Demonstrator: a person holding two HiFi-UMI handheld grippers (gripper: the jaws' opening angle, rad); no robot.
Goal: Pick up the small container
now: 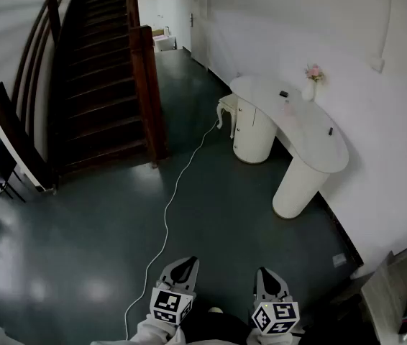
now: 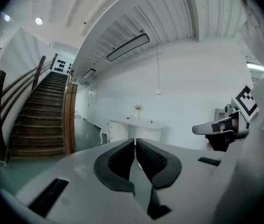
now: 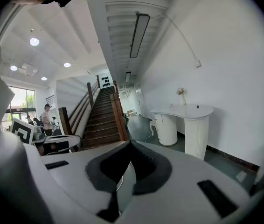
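- Two grippers are held low and side by side, close in to the person, over the dark floor (image 1: 103, 243). The left gripper (image 1: 183, 264) and the right gripper (image 1: 268, 274) are near each other but apart.
- Left gripper (image 2: 135, 142): its jaws are pressed together at the tips, with nothing between them.
- Right gripper (image 3: 130, 145): its jaws are likewise fully closed and grip nothing.
- Well ahead of both tools, off to the right gripper's side, a white curved table (image 1: 311, 146) stands against the wall (image 1: 376, 121).
- On the table top, well apart from either tool, sits a faint pinkish thing that looks to be the small container (image 1: 287, 108); it is too small to make out clearly.
- A small dark item (image 1: 283, 93) lies just beyond it, and a white vase (image 1: 308, 90) of flowers stands on the wall side.
- Ahead on the left gripper's side, a wooden staircase (image 1: 103, 70) climbs away.
- A white cable (image 1: 166, 214) runs along the floor from beside the left gripper towards the table.
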